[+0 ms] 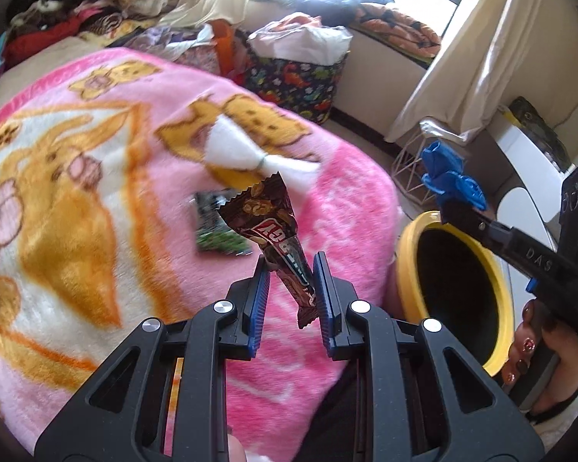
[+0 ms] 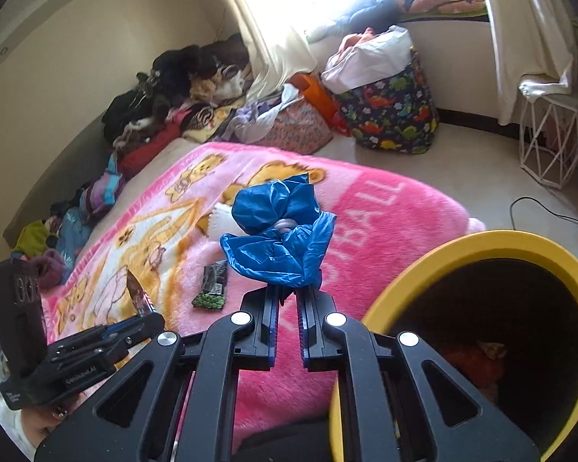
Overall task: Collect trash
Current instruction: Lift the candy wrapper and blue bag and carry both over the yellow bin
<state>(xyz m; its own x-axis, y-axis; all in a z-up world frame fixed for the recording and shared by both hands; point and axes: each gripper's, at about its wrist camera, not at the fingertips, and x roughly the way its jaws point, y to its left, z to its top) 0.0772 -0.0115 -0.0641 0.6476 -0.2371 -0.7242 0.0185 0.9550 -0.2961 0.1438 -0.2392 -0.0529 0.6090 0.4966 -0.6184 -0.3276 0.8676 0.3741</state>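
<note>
Left wrist view: the left gripper [image 1: 292, 269] pinches a brown wrapper [image 1: 273, 227] between its blue pads; the wrapper stands up past the tips, over the pink blanket [image 1: 77, 177]. Just beyond the tips a green packet [image 1: 215, 227] lies on the blanket, and farther off a white piece [image 1: 258, 154] tied at its middle. To the right of the tool stands the yellow bin [image 1: 458, 292], its inside only dark here. Over its far rim the right gripper [image 1: 452, 208] comes in from the right with a blue bag [image 1: 451, 177], a hand [image 1: 535, 346] with painted nails on its handle.

Right wrist view: the right gripper [image 2: 288, 292] is clamped on the blue bag [image 2: 277, 238], which bulges above the tips. The bin [image 2: 493, 242] is close at lower right, and here something orange shows at its bottom. The packet [image 2: 212, 288] lies ahead and left of the tips. Far left, the left gripper [image 2: 144, 313] appears side-on with the wrapper [image 2: 136, 294] edge-on.
</note>
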